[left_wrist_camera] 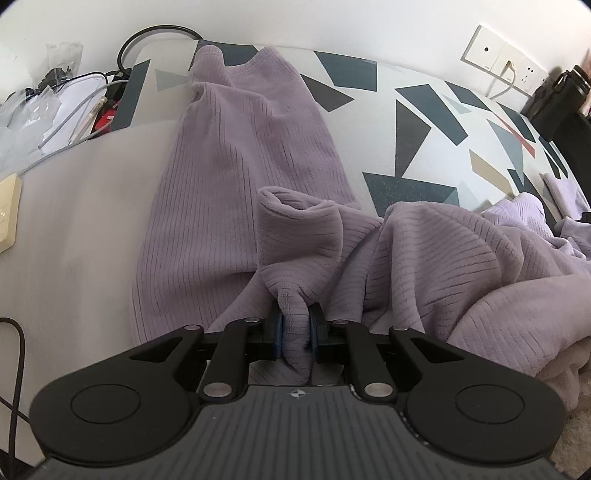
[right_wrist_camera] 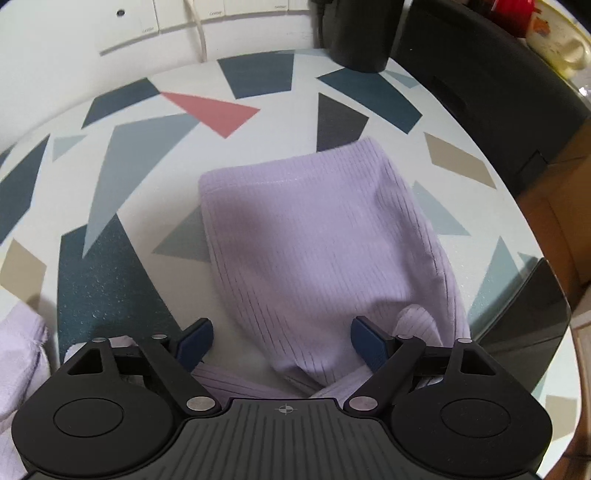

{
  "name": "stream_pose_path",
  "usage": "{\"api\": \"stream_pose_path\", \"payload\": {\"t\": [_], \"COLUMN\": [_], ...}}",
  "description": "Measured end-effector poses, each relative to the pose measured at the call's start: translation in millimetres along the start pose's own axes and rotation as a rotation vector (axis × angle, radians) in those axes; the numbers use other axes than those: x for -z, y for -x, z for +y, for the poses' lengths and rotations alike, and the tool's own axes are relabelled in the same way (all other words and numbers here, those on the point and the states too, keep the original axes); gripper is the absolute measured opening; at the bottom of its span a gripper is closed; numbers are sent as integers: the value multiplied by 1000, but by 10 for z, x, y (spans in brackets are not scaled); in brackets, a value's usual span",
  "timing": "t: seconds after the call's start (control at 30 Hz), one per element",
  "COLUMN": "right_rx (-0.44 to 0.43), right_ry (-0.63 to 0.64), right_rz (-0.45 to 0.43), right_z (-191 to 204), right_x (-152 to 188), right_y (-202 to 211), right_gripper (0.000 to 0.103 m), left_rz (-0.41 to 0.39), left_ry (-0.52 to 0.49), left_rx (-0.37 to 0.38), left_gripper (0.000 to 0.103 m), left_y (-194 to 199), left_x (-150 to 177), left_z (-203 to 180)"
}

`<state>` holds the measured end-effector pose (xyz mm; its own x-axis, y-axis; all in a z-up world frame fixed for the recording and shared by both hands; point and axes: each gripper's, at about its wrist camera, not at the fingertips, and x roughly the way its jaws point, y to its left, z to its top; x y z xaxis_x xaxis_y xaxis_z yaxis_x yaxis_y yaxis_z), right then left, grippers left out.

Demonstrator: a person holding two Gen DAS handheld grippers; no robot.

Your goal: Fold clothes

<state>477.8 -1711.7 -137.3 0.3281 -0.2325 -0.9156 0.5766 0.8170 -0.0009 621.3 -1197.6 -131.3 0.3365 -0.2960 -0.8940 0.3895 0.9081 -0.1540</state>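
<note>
A lilac ribbed fleece garment [left_wrist_camera: 236, 192] lies across the table, one long part stretching away from me, the rest bunched to the right. My left gripper [left_wrist_camera: 295, 325] is shut on a pinched fold of this fleece, which rises in a loose roll just beyond the blue pads. In the right wrist view a sleeve-like part of the garment [right_wrist_camera: 310, 236] lies flat on the patterned tabletop. My right gripper [right_wrist_camera: 282, 339] hangs open over its near end, blue fingertips [right_wrist_camera: 194, 341] spread to either side of the cloth, holding nothing.
The tabletop [right_wrist_camera: 147, 122] has a pattern of blue, grey, tan and red triangles. Cables and plastic bags [left_wrist_camera: 55, 99] crowd the far left. A black container [right_wrist_camera: 364, 33] and a black case [right_wrist_camera: 491, 110] stand at the back right. Wall sockets [left_wrist_camera: 498, 62] sit behind.
</note>
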Motion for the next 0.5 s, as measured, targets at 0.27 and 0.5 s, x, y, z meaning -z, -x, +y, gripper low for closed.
{"api": "stream_pose_path", "payload": {"t": [0.27,0.5], "right_rx": [-141,-188], "right_ry": [-54,1], "right_rz": [-188,-345], "right_z": [255,594], "right_x": [-61,60], "right_y": [474,1039], "right_gripper": [92,99], "left_rz": [-16,-76], "left_ry": [-8,-24], "left_rx": [12,42], "left_gripper": [17,36], "left_y": [24,191], "left_x": [3,19], "left_z": [28,54]}}
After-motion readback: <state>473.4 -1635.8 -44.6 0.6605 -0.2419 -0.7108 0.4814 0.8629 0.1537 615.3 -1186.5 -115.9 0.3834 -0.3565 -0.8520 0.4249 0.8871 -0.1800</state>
